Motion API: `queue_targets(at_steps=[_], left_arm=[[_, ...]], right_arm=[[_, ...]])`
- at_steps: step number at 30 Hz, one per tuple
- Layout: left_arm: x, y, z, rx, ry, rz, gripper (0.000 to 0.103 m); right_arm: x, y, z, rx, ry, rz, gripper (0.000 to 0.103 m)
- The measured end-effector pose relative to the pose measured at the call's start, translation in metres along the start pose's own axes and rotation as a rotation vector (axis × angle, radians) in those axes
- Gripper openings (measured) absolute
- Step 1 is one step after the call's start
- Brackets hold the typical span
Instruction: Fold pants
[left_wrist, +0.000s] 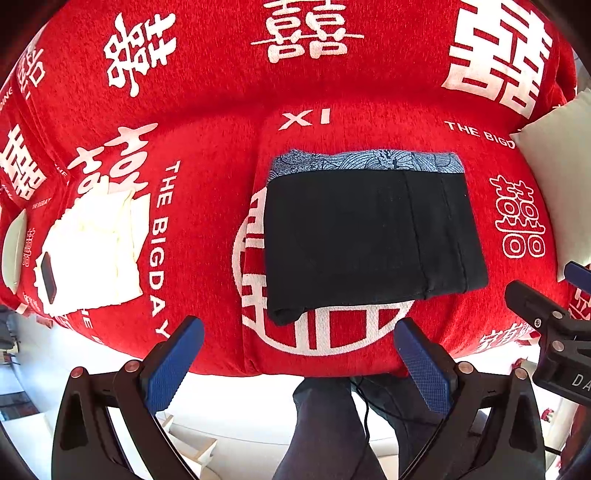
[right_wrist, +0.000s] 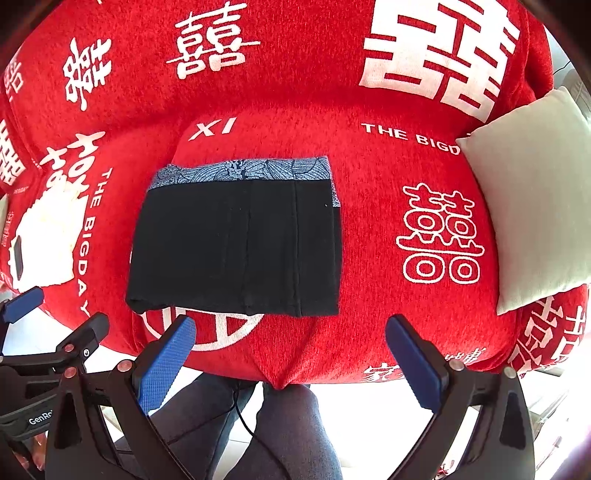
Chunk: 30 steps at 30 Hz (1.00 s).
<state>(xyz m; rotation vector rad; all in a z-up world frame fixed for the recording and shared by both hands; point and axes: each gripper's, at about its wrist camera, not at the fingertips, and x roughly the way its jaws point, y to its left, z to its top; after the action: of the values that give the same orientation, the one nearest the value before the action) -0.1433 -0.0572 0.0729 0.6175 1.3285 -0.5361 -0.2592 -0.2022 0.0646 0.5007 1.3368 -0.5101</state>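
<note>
The black pants (left_wrist: 369, 236) lie folded into a flat rectangle on the red sofa seat (left_wrist: 207, 229), with a blue patterned waistband (left_wrist: 365, 160) along the far edge. They also show in the right wrist view (right_wrist: 236, 251), with the waistband (right_wrist: 243, 170) at the far side. My left gripper (left_wrist: 299, 354) is open and empty, held back near the seat's front edge, apart from the pants. My right gripper (right_wrist: 291, 350) is open and empty, also near the front edge, and it shows in the left wrist view (left_wrist: 546, 317) at the right.
A white folded cloth (left_wrist: 92, 251) with a dark phone (left_wrist: 48, 273) on it lies at the seat's left. A white cushion (right_wrist: 532, 199) leans at the right. The person's legs (right_wrist: 288, 428) stand below the sofa's front edge. The red backrest (left_wrist: 295, 74) rises behind.
</note>
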Motion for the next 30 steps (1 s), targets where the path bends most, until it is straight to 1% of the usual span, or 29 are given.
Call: queue_targets(at_steps=[30], left_arm=[[-0.0009,-0.0046,-0.0022,0.010,0.001,-0.016,0.103]], right_arm=[[-0.0016,0.0015,-0.0027,-0.001,-0.003,-0.016,0.102]])
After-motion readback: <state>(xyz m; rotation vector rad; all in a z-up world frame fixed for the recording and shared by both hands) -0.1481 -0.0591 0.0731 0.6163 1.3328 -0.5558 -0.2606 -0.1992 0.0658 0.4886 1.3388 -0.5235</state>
